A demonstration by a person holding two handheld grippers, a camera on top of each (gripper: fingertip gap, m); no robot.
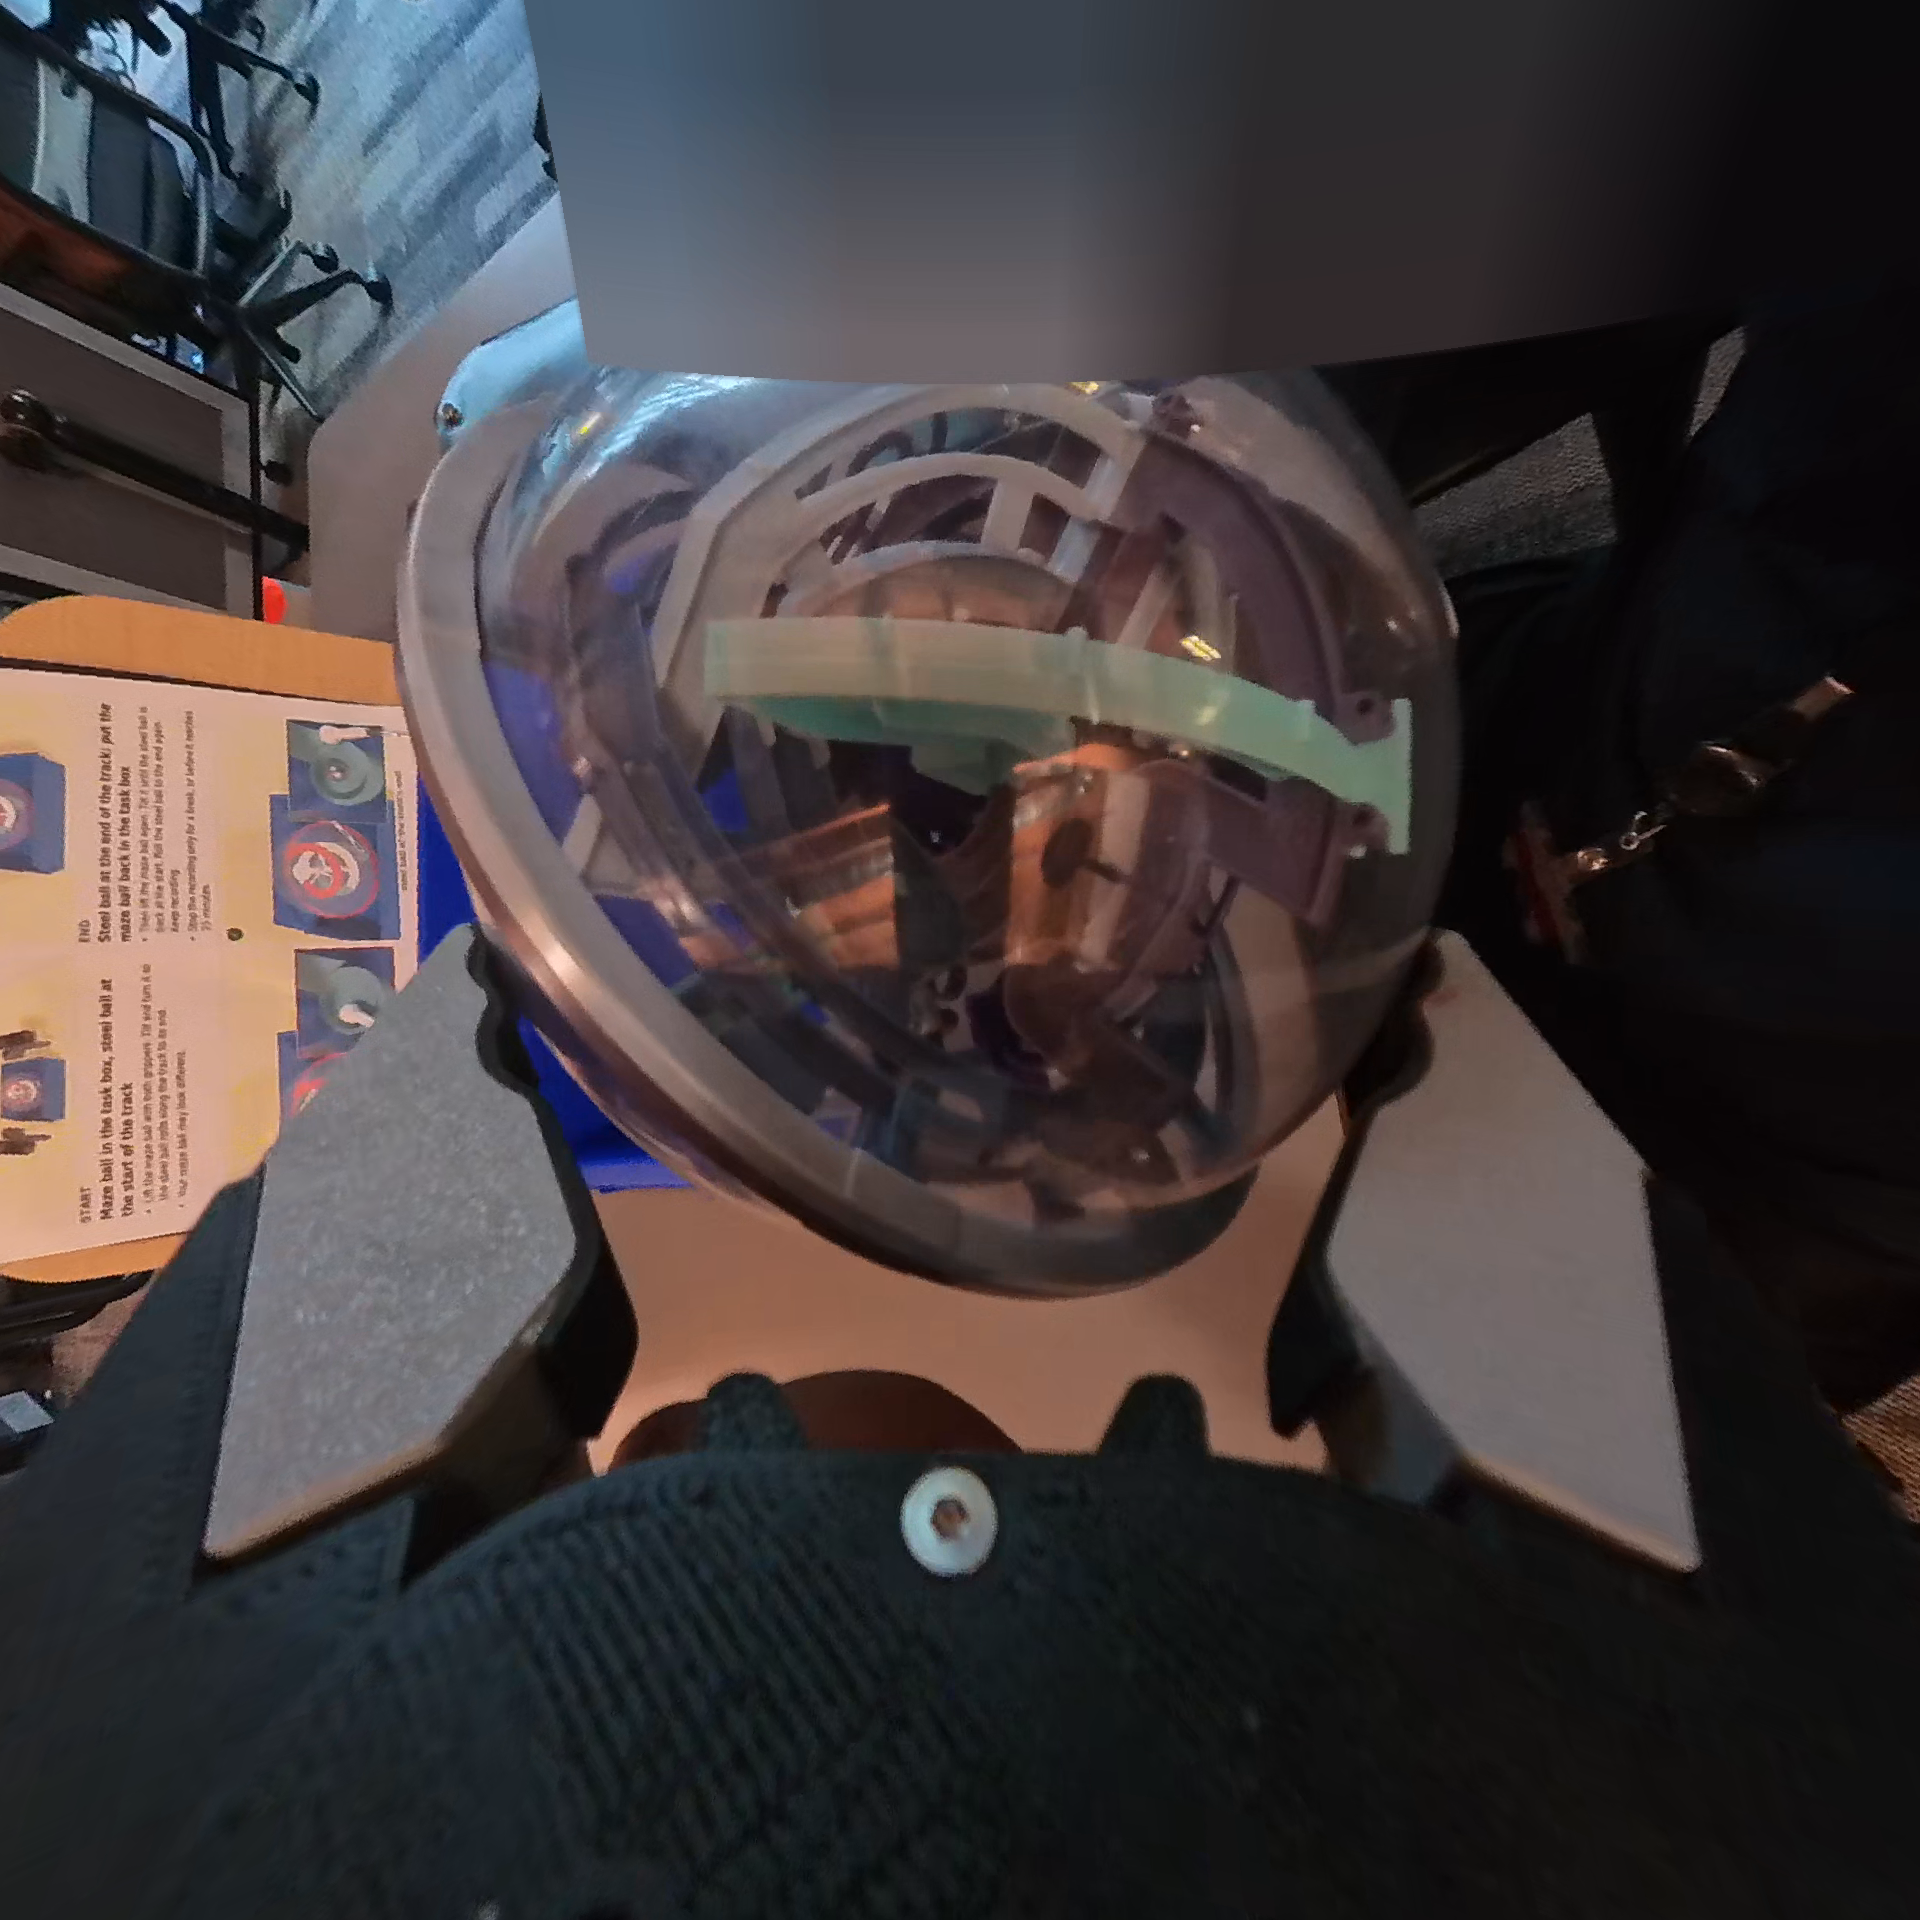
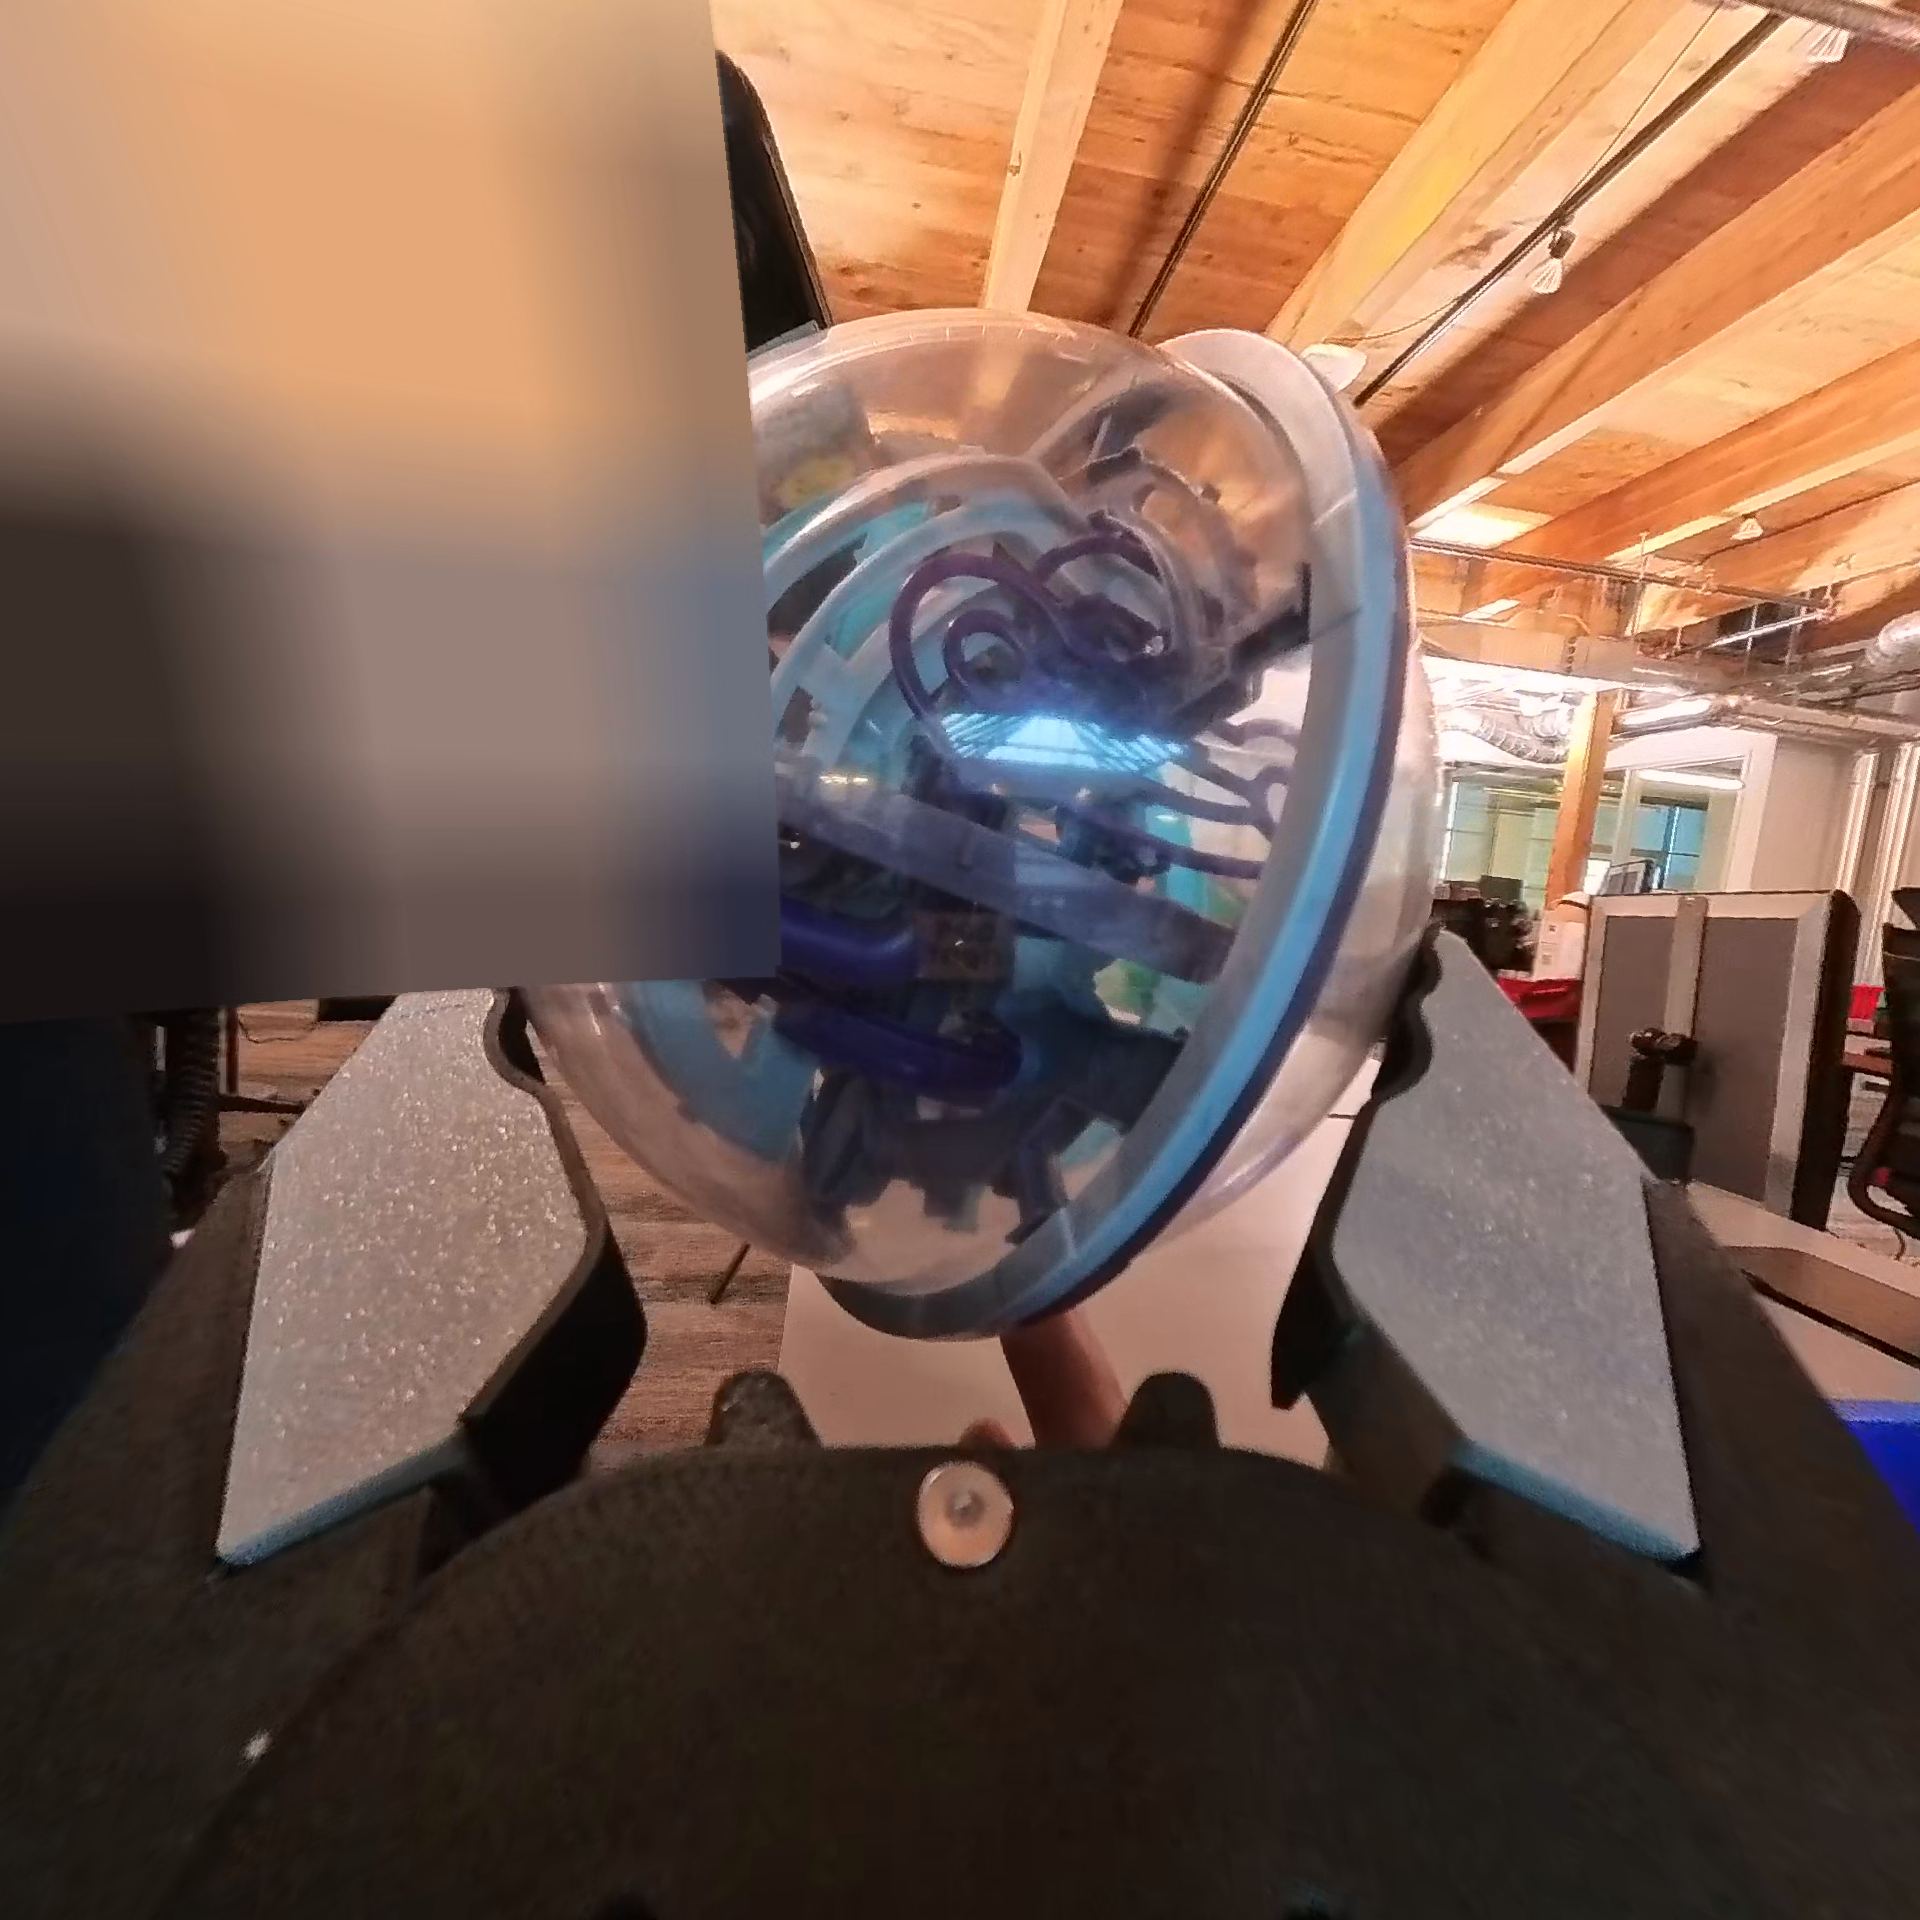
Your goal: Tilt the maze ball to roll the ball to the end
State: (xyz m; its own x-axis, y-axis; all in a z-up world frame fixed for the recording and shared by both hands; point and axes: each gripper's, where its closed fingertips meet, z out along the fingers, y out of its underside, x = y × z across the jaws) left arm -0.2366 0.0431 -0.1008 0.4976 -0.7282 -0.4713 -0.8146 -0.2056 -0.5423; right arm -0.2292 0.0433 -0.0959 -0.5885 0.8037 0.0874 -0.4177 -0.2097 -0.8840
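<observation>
The maze ball [image 1: 935, 810] is a clear plastic sphere with grey, green and purple tracks inside and a ring around its middle. In the left wrist view it fills the space between my left gripper's [image 1: 945, 997] fingers, and both pads [image 1: 436, 1195] press against its sides. It is held in the air and tilted. In the right wrist view the maze ball [image 2: 1039, 779] shows blue and purple tracks and a blue ring. My right gripper [image 2: 961, 1013] grips it too, with both pads [image 2: 1507, 1195] against its sides. I cannot make out the small steel ball.
An instruction sheet [image 1: 156, 935] lies on cardboard at the left, beside a blue box [image 1: 582, 1143]. A pale table [image 1: 935, 1340] lies below the ball. Office chairs [image 1: 260, 260] stand behind. The right wrist view shows a wooden ceiling [image 2: 1351, 208], partitions [image 2: 1704, 1018] and a person's finger [image 2: 1060, 1371].
</observation>
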